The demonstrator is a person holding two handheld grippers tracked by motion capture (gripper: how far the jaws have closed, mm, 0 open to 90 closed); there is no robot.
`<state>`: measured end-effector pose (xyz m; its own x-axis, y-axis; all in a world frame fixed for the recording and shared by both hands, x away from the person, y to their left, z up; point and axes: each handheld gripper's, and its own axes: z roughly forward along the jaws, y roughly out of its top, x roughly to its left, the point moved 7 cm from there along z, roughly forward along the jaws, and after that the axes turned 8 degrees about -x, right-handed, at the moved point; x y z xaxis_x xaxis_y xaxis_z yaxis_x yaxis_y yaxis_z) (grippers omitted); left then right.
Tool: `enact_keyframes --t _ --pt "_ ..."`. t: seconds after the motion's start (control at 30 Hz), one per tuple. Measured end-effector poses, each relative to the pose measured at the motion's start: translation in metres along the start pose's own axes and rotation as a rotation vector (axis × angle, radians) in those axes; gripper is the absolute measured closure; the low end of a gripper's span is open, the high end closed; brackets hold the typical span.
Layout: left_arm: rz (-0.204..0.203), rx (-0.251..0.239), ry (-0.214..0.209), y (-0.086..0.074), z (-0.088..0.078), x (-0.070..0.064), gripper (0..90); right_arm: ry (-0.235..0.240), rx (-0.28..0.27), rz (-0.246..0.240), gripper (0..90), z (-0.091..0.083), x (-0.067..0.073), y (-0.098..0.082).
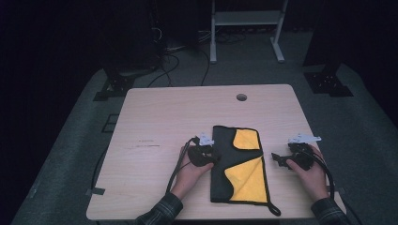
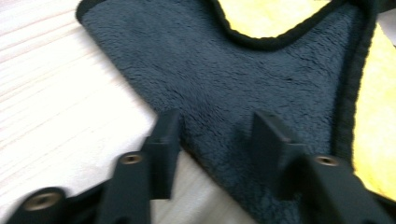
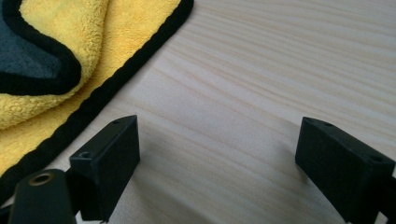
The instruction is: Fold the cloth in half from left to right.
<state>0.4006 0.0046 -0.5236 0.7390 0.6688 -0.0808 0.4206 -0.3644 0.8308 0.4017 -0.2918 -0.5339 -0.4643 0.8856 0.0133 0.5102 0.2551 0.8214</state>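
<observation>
A pale wooden tabletop [image 1: 155, 117] is seen from above, with a folded cloth [image 1: 239, 164] lying near its front edge, slightly right of the middle. The cloth is dark grey on one face and yellow on the other, edged in black; two grey flaps are turned over so that yellow shows at the right side.

The person's left hand [image 1: 190, 171] holds the left gripper [image 1: 213, 154] at the cloth's left edge. In the left gripper view its jaws stand partly apart, one over the bare wood just beside the cloth's edge and the other over the grey pile [image 2: 224, 70]. Whether the pads press on the fabric cannot be told.

The right hand [image 1: 309, 173] holds the right gripper [image 1: 276, 159] just off the cloth's right edge, pointing toward it. In the right gripper view its jaws stand wide apart over bare wood, with nothing between them, and the cloth's black border [image 3: 107, 88] runs close by one jaw.
</observation>
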Motion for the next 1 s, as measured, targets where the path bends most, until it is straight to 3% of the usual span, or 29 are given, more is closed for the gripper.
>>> enact_keyframes --t 0.1,0.17,0.4,0.77,1.0 --pt "-0.019 -0.009 -0.03 -0.001 0.0 -0.004 75.5 -0.001 0.0 0.0 12.7 0.0 0.0 0.0" --pt "-0.025 -0.009 -0.039 -0.002 -0.001 -0.005 82.3 -0.001 -0.001 0.0 12.7 0.0 0.0 0.0" --pt "-0.107 0.01 -0.072 -0.006 -0.01 0.003 83.0 -0.001 -0.001 0.0 12.7 0.0 0.0 0.0" --pt "-0.107 0.034 -0.065 -0.019 -0.037 0.024 82.8 -0.001 -0.001 0.0 12.7 0.0 0.0 0.0" --pt "-0.109 0.037 -0.04 -0.026 -0.052 0.046 82.8 -0.002 -0.001 -0.001 12.7 0.0 0.0 0.0"
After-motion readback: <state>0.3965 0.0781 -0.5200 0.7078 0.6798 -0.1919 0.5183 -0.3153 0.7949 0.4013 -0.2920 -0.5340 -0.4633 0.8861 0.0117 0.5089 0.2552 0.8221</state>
